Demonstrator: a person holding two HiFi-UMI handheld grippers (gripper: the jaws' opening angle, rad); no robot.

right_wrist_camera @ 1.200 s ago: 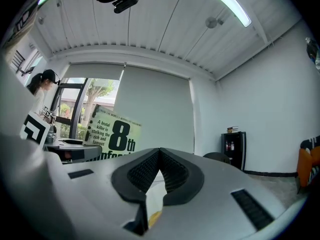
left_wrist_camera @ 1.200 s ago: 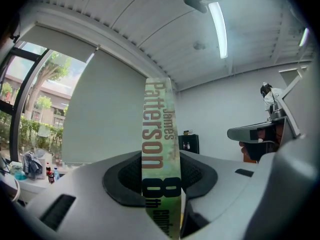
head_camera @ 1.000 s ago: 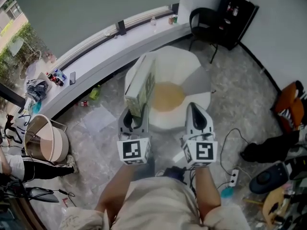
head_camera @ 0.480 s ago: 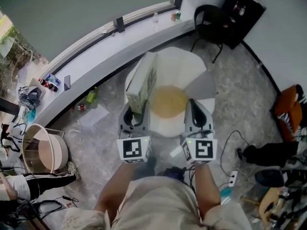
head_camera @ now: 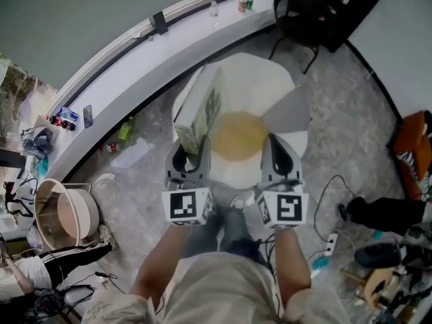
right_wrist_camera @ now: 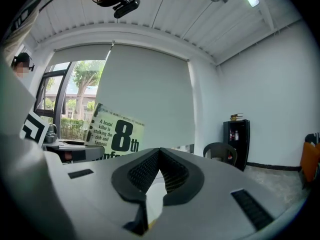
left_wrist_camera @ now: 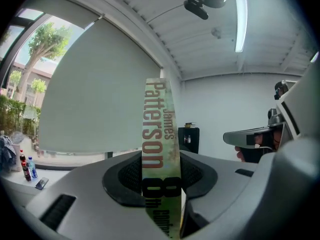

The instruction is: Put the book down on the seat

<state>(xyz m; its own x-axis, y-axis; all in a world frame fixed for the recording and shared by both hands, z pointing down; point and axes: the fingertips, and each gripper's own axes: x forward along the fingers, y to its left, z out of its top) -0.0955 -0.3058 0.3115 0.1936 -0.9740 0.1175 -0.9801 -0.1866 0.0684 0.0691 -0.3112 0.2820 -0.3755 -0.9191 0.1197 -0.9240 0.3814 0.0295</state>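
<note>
We are seeing a black chair (head_camera: 297, 12) standing beside a black cabinet (head_camera: 347, 2), small bottles (head_camera: 62, 117) sitting on the curved window ledge (head_camera: 125, 78), and a green bottle (head_camera: 125, 129) lying on the floor (head_camera: 351, 113) near a sheet of paper (head_camera: 131, 152).

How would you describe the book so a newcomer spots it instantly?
Find the white seat with the tan round centre, below the curved windowsill. Over its left edge, the left gripper clamps the book upright. It is the only green-and-cream thing there with lettering down its spine.
</note>
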